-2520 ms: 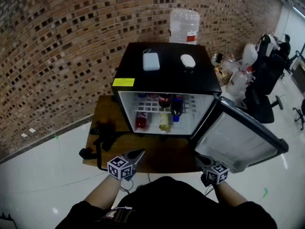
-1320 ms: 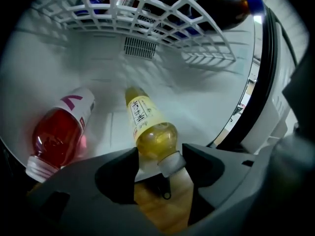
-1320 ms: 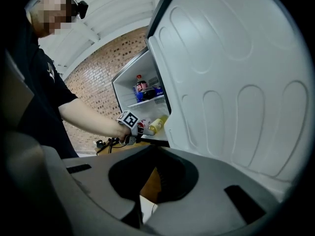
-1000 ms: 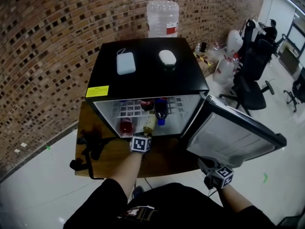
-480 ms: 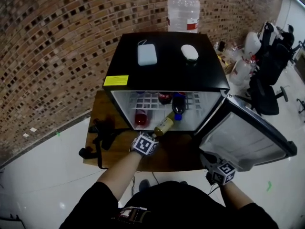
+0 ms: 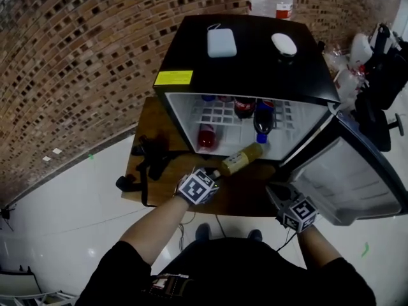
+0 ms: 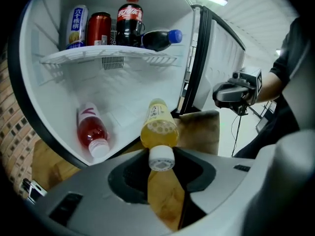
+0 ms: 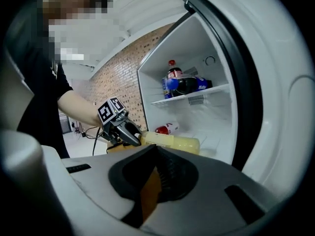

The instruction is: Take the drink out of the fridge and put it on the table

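The fridge was black outside and white inside, with a yellow label on its top. Also on its top lay a pale blue-grey pouch and a white oval object. At its opening, the drink bottle was yellow with a white cap. Inside it lay a red bottle, a red-capped dark bottle and a blue-capped dark bottle. Behind it, the brick wall was mottled brown and tan. Under it, the table was brown wood.
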Tool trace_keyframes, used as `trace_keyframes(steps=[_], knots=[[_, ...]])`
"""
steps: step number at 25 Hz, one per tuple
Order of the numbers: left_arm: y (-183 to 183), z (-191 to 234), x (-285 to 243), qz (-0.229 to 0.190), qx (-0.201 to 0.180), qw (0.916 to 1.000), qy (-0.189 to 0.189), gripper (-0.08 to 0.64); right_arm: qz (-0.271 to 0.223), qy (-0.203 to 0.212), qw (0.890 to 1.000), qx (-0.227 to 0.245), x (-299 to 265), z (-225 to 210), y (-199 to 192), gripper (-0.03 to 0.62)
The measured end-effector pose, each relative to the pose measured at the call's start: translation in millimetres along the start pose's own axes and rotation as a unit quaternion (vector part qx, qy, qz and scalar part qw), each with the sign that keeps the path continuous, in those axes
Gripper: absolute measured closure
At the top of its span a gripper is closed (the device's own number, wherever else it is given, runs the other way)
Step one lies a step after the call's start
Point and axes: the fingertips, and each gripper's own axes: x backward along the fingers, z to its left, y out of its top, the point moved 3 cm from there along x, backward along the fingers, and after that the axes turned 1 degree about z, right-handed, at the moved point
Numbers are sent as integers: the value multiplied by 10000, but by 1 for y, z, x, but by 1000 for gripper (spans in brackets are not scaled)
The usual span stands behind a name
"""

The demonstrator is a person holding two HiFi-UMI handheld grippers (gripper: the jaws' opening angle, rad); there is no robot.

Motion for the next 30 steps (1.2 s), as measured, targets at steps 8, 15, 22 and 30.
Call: trace_keyframes(steps=[8,15,22,30], knots=[[3,-20,14,240,-716,9969,-203,419,80,130,9999,-53,-1,18,7,592],[-7,-39,18,482,-1207,9910,-316,423,433,322,9941,942,-8,31,-2,566],[-8,-55,32,798,-1832,9789,-417,423,706,623,9773,1897,-49,54,-23,330],[-8,-85,51,1519,-2795,9464,-565,423,1183,1284,9478,2670,-105,83,-66,267]])
